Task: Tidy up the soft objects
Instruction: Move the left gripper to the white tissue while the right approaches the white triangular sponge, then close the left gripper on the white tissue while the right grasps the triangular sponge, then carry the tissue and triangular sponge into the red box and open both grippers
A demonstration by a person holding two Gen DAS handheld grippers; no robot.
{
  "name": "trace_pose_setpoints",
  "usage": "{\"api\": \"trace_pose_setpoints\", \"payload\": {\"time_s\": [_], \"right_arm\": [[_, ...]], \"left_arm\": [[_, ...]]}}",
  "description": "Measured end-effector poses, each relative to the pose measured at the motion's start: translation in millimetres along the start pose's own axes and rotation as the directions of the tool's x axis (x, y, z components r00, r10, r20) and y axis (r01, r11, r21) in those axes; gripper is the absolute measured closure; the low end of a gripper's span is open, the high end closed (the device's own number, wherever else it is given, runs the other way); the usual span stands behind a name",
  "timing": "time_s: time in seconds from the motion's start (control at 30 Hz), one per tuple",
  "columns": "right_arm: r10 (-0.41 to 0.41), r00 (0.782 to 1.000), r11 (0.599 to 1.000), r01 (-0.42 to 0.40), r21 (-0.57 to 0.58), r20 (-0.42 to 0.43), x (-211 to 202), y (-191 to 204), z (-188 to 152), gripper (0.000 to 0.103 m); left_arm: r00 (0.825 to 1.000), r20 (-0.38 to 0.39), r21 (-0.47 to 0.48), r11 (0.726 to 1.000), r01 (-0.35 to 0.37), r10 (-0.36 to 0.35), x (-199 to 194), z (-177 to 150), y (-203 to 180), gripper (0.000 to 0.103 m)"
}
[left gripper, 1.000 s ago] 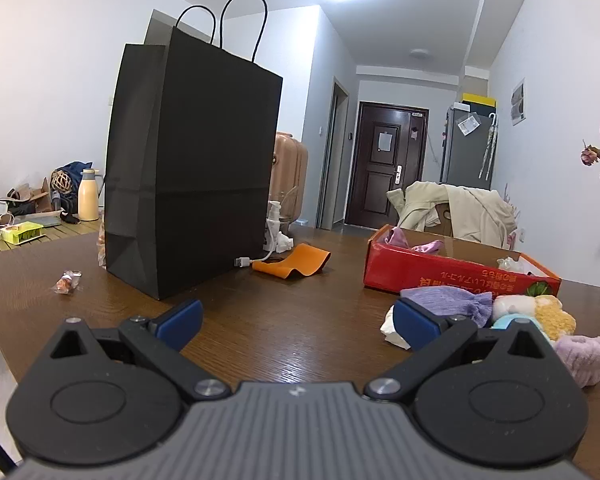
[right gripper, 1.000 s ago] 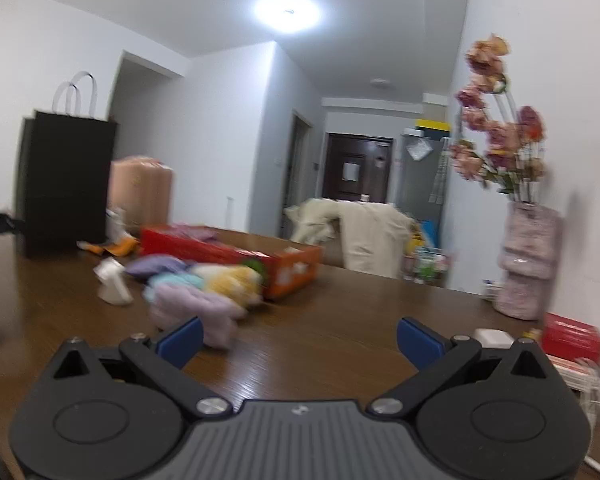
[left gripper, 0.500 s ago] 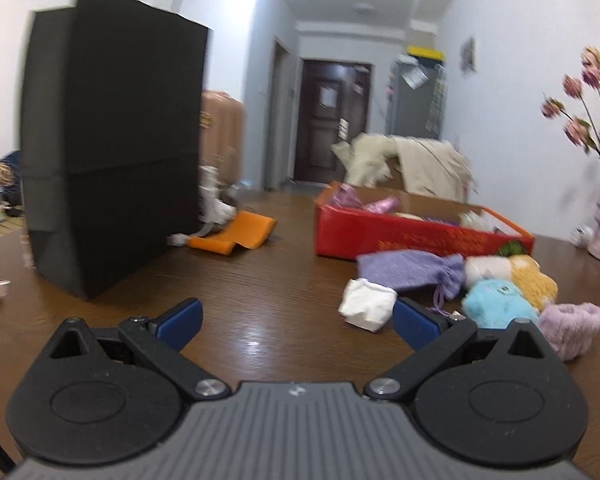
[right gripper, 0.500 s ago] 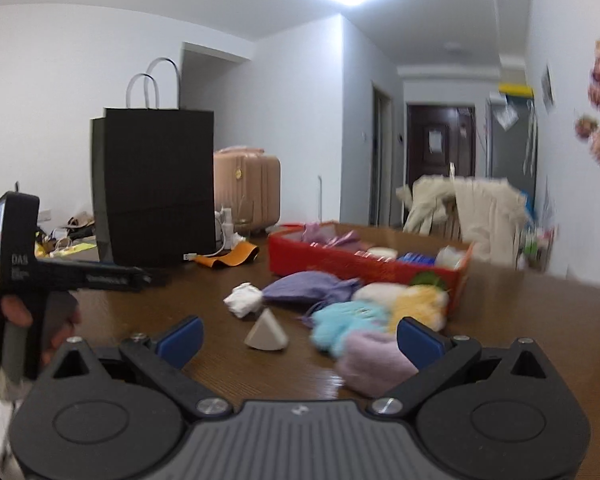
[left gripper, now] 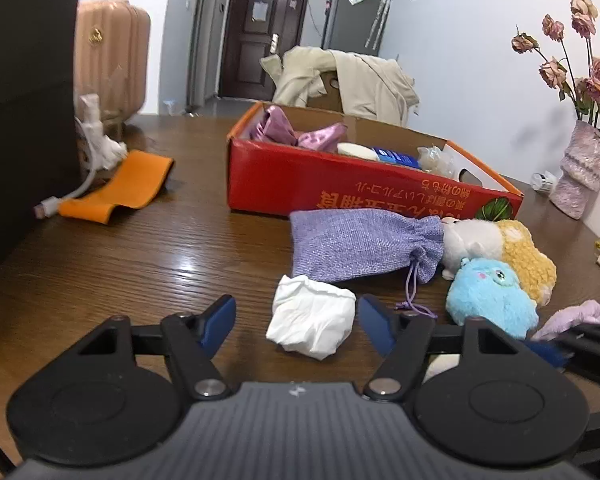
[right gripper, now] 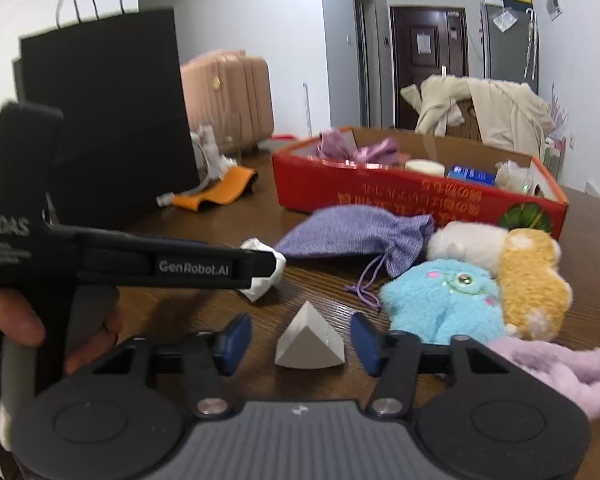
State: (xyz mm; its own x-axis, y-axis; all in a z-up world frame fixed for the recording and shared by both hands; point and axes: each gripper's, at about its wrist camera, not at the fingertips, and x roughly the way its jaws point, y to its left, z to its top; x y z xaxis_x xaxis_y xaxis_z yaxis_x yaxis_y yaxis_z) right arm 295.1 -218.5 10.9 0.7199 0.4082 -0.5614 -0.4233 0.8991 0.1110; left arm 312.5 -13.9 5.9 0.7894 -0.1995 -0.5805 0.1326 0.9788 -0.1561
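Observation:
My left gripper [left gripper: 298, 318] is open, its fingers either side of a crumpled white soft wad [left gripper: 312, 326] on the table. My right gripper [right gripper: 302, 338] is open around a small white pyramid-shaped piece [right gripper: 310, 340]. A lilac drawstring pouch [left gripper: 360, 250], a white and yellow plush [left gripper: 512, 252], a blue plush [left gripper: 490, 298] and a lilac fluffy piece [right gripper: 564, 372] lie in front of a red cardboard box [left gripper: 340, 184] holding pink cloths and small items. The left gripper's body shows in the right wrist view [right gripper: 140, 264].
A tall black paper bag [right gripper: 108, 120] stands at the left. An orange band [left gripper: 128, 184] and a white cable lie beside it. A vase with dried roses [left gripper: 580, 172] stands at the far right. A chair with a beige coat is behind the table.
Both grippers have come forward and down toward the pile. The left one now straddles the white wad, the right one the white pyramid piece. Jaws have narrowed somewhat but stay open.

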Motion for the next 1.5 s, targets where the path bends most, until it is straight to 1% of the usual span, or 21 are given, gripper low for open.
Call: {"api": "trace_pose_setpoints", "payload": {"time_s": [0.03,0.07,0.1,0.13,0.33,0.47,0.57,0.77,0.87,1.07,1.2,1.33,1.43,1.5], "right_arm": [[-0.004,1.000,1.000,0.004,0.000,-0.015,5,-1,0,0.077],[-0.010,1.000,1.000,0.010,0.005,-0.028,10,-2,0,0.081],[-0.010,1.000,1.000,0.010,0.005,-0.024,12,-3,-1,0.081],[-0.002,1.000,1.000,0.002,0.010,-0.023,12,-4,-1,0.081],[0.012,1.000,1.000,-0.011,0.027,-0.021,14,-10,0,0.082],[0.009,1.000,1.000,-0.009,0.005,-0.021,10,-6,0,0.083],[0.019,1.000,1.000,-0.019,0.004,-0.009,-1,-1,-1,0.083],[0.025,0.998,1.000,-0.025,-0.003,0.050,-44,11,-8,0.083],[0.021,0.996,1.000,-0.020,-0.008,0.082,-68,17,-14,0.083],[0.002,0.989,1.000,-0.002,-0.001,0.150,-112,22,-23,0.083],[-0.016,0.983,1.000,0.014,0.015,0.180,-127,18,-26,0.083],[-0.037,0.975,0.999,0.034,0.018,0.217,-137,9,-18,0.083],[-0.064,0.964,0.998,0.066,0.003,0.259,-139,-7,4,0.083],[-0.080,0.956,0.997,0.078,0.018,0.281,-133,-27,28,0.083]], "left_arm": [[1.000,-0.012,-0.002,1.000,0.006,-0.006,4,0,2,0.051],[1.000,-0.026,-0.001,1.000,0.017,-0.017,8,0,3,0.058],[0.999,-0.039,-0.001,1.000,0.027,-0.027,11,-1,4,0.068],[0.998,-0.048,-0.006,0.999,0.033,-0.034,14,-2,5,0.073],[0.998,-0.036,-0.018,0.999,0.043,-0.043,13,-5,7,0.082],[0.999,-0.029,-0.014,1.000,0.022,-0.023,1,-4,4,0.085],[1.000,0.008,-0.020,0.999,0.025,-0.024,-22,-5,0,0.085],[0.996,0.093,-0.026,1.000,0.017,-0.015,-89,-16,-10,0.086],[0.992,0.129,-0.022,1.000,0.012,-0.009,-116,-21,-14,0.086],[0.982,0.187,0.016,1.000,0.021,-0.024,-153,-25,-29,0.086],[0.978,0.203,0.041,0.998,0.039,-0.047,-162,-25,-40,0.086],[0.974,0.211,0.068,0.995,0.075,-0.088,-155,-12,-52,0.086],[0.963,0.228,0.087,0.988,0.128,-0.145,-138,16,-59,0.085],[0.960,0.225,0.098,0.984,0.150,-0.168,-120,40,-62,0.085]]}}
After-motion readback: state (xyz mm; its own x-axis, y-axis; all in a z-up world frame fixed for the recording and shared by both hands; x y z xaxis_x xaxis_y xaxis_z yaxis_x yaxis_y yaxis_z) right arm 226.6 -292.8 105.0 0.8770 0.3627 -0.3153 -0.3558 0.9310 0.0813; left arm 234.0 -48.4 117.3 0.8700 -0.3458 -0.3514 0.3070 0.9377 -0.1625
